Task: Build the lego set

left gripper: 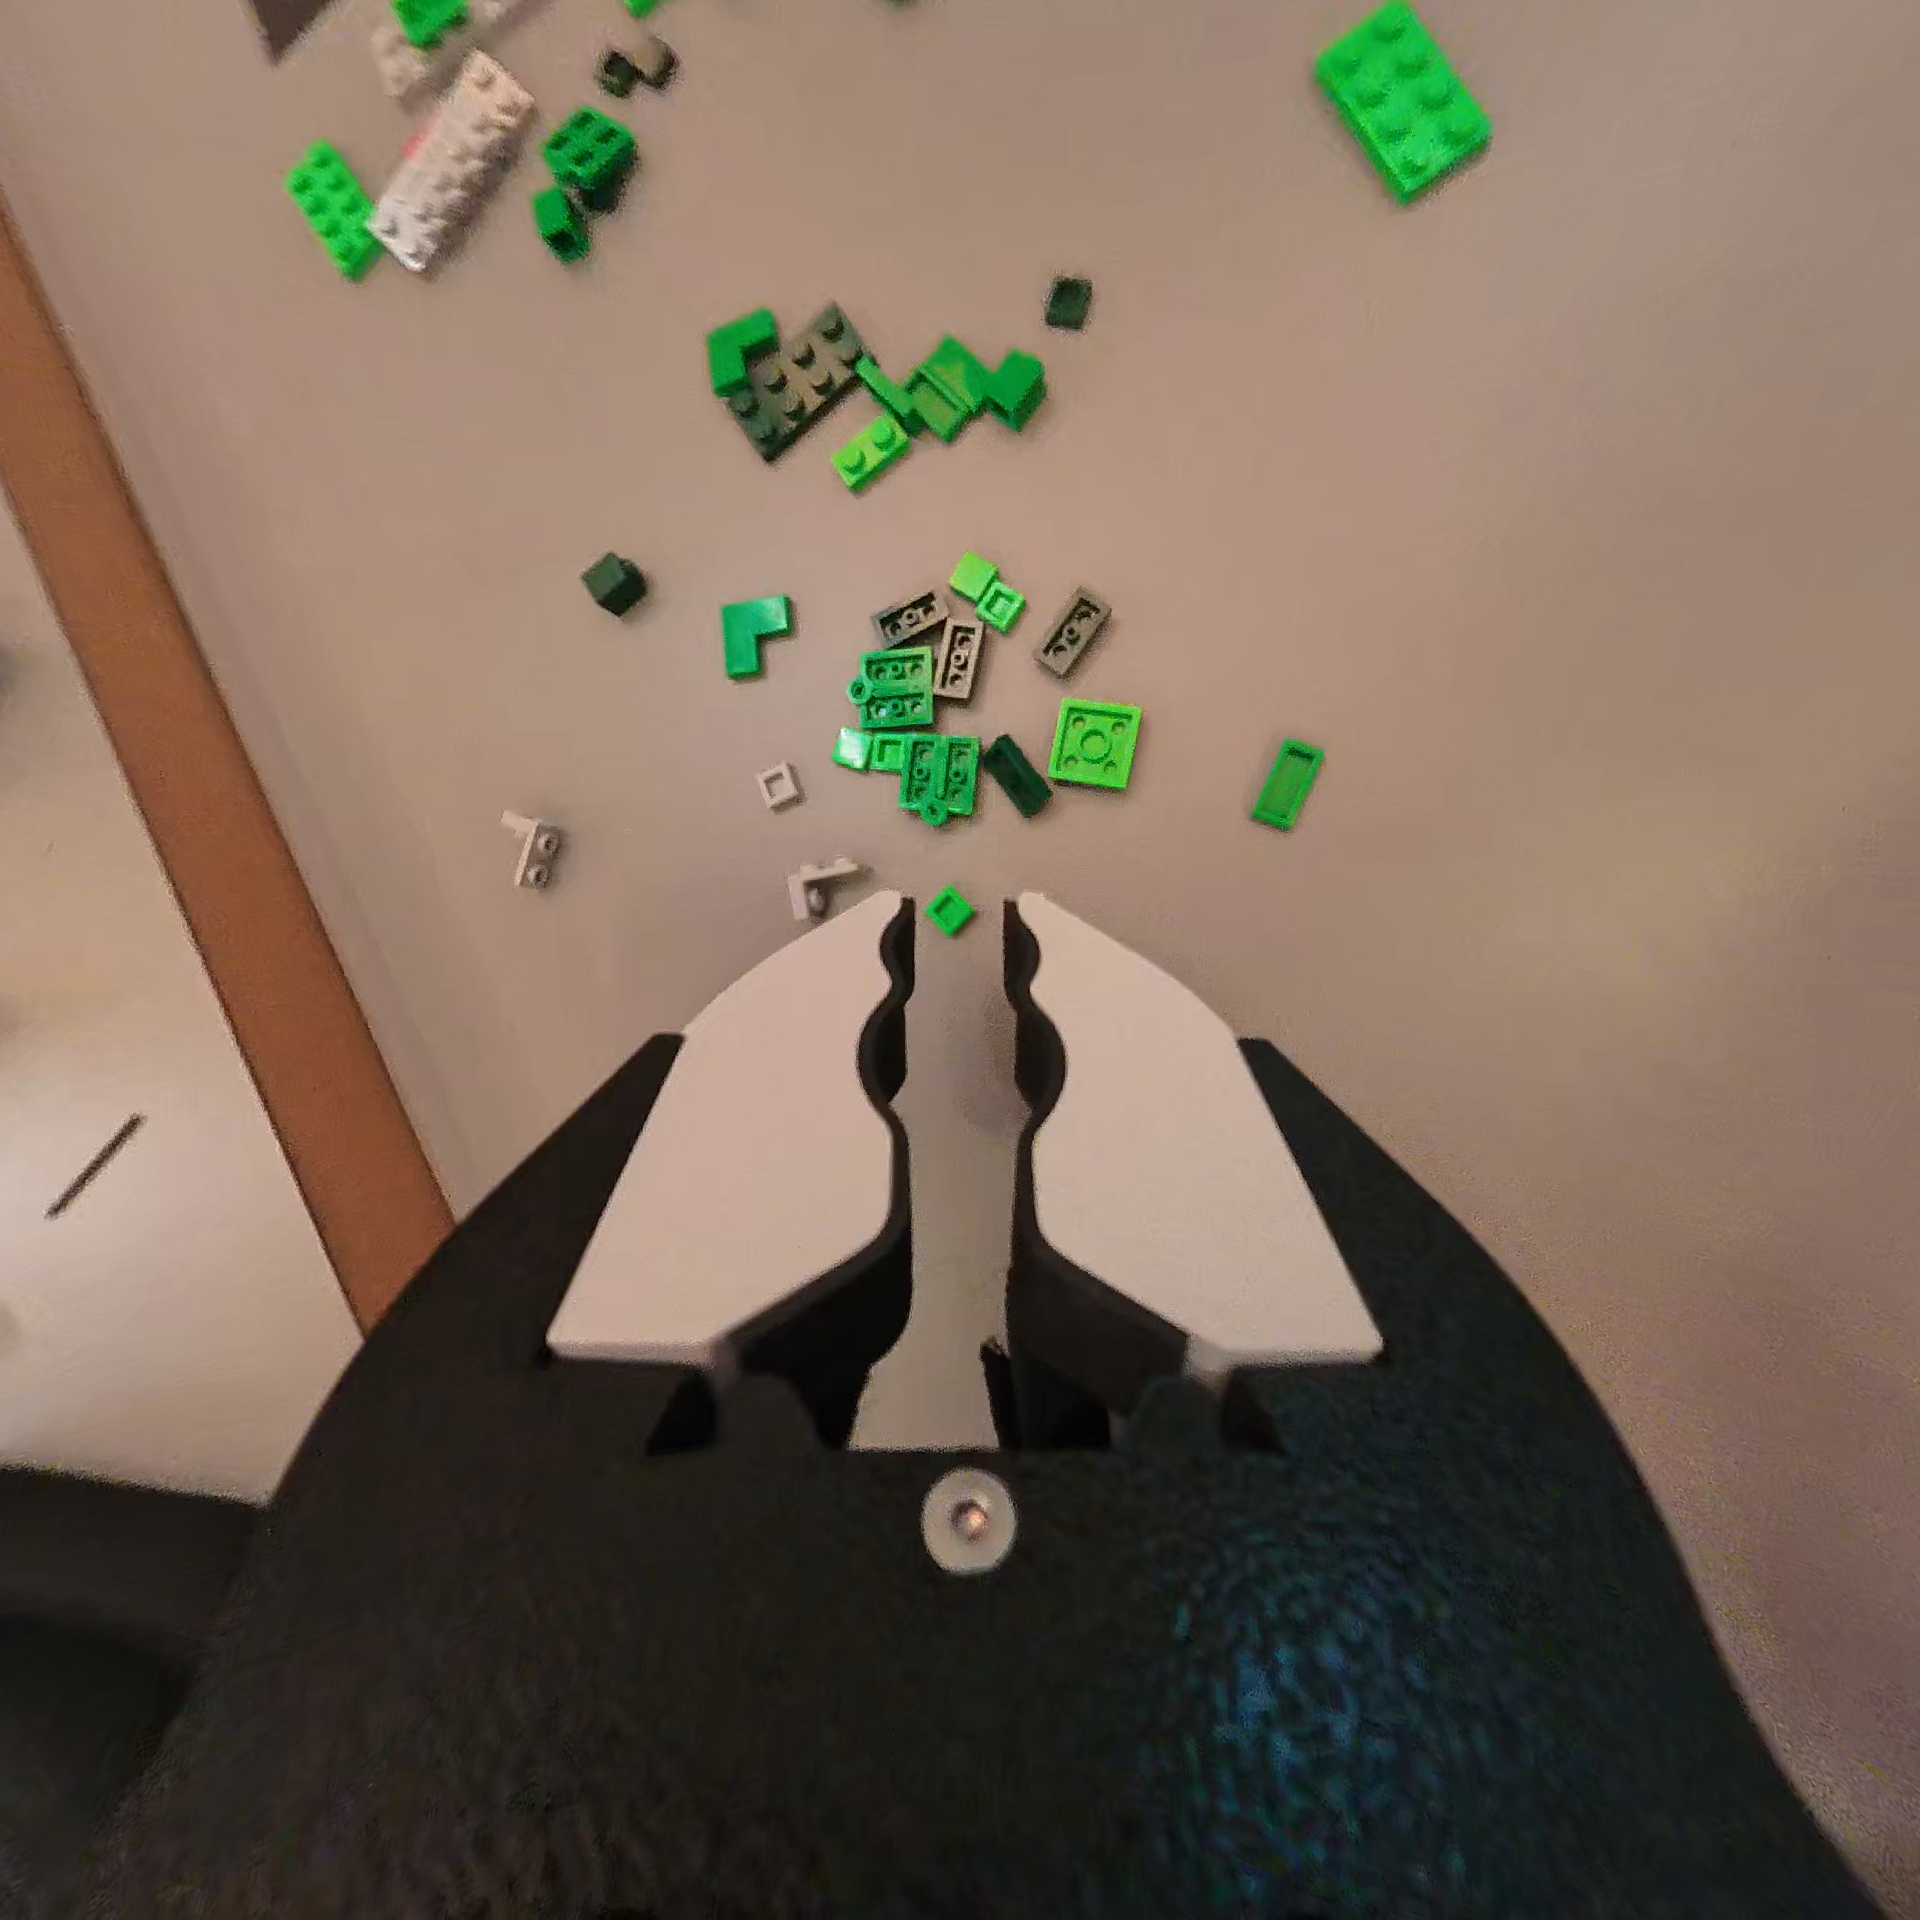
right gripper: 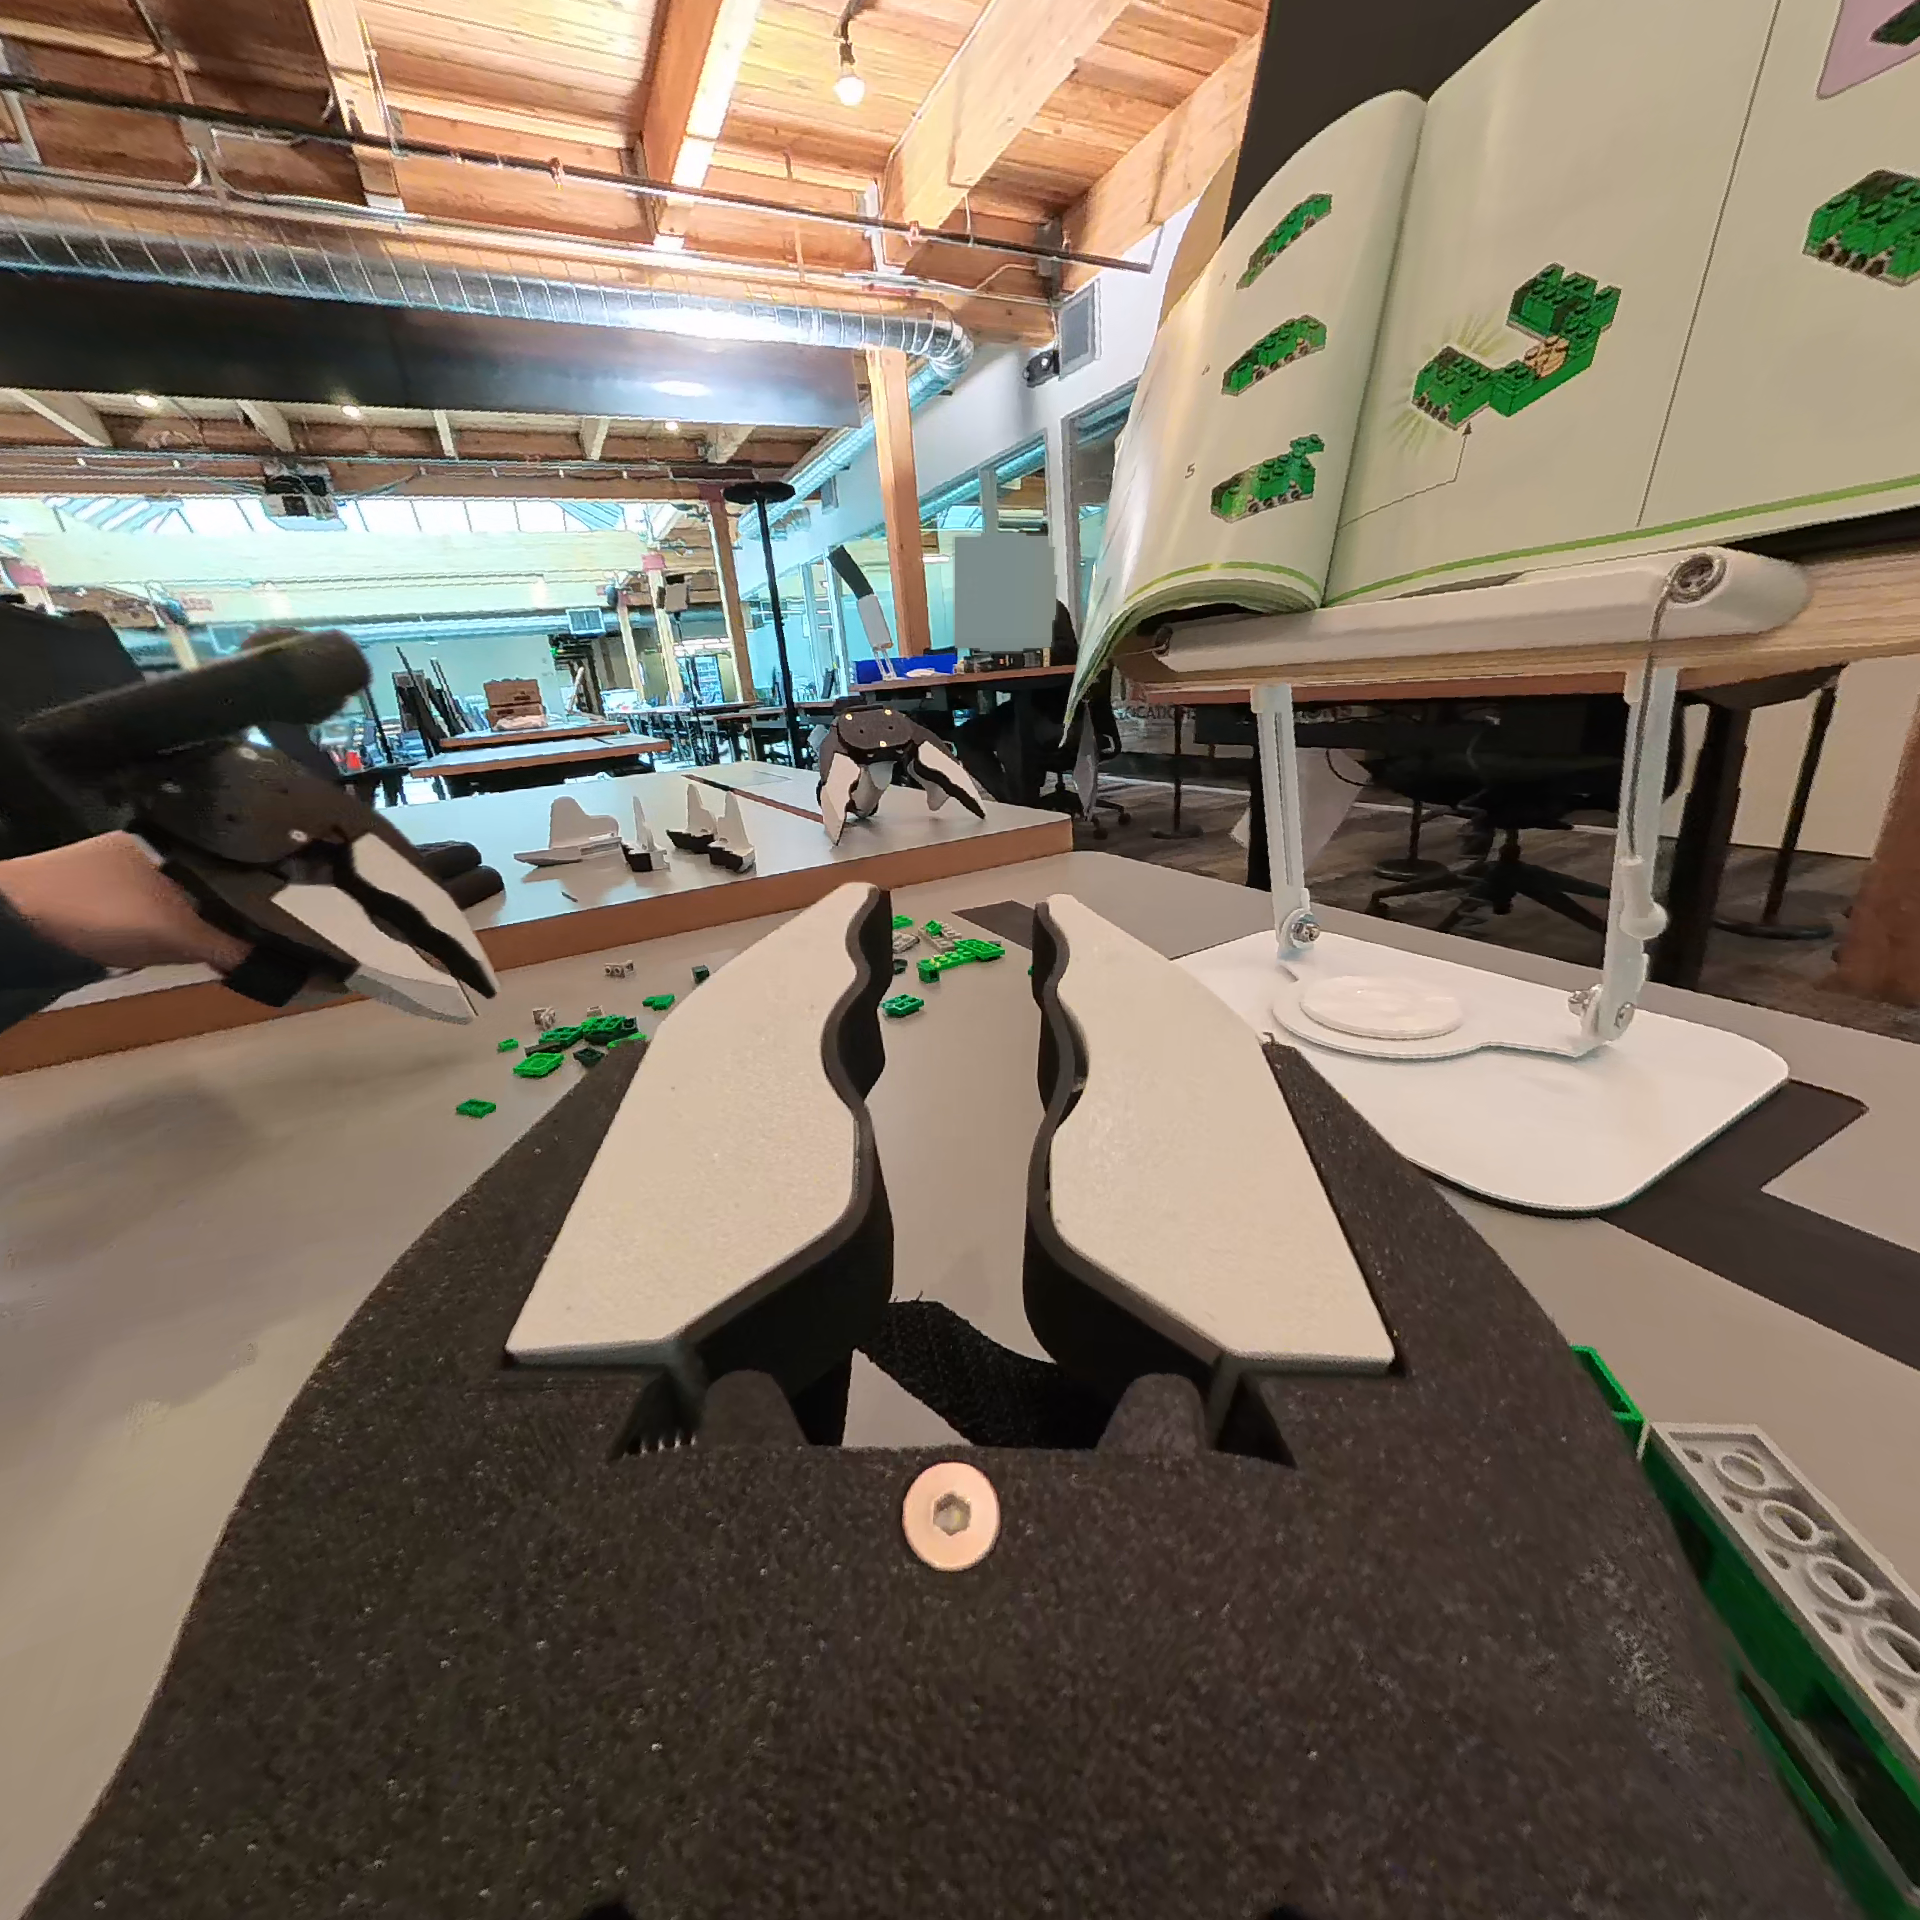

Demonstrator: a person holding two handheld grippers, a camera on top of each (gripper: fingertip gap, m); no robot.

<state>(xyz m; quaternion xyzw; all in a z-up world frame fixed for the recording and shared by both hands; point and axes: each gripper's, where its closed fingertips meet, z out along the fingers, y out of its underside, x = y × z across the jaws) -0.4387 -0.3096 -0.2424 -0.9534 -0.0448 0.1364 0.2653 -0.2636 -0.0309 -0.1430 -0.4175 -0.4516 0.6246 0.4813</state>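
Note:
Loose green, dark green and grey lego pieces lie scattered on the grey table (left gripper: 1455,623). My left gripper (left gripper: 958,909) is open a little, above the table, with a small bright green tile (left gripper: 950,912) lying on the table between its tips. A cluster of small green plates (left gripper: 914,717) lies just beyond it, and a large green brick (left gripper: 1403,99) lies far right. My right gripper (right gripper: 961,914) is open and empty, low over the table, pointing at the green pieces (right gripper: 956,954). The left gripper (right gripper: 457,982) also shows in the right wrist view, held by a hand.
An open instruction booklet (right gripper: 1507,343) rests on a white stand (right gripper: 1507,1081) to the right. A grey and green studded lego build (right gripper: 1787,1558) sits at the right gripper's lower right. The table's wooden edge (left gripper: 208,831) runs along the left. Another table with spare grippers stands behind. One gripper's finger ends stand about 35 centimetres off the other's. The large green brick (left gripper: 1403,99) sits 15 centimetres or so from the ends of my left fingers.

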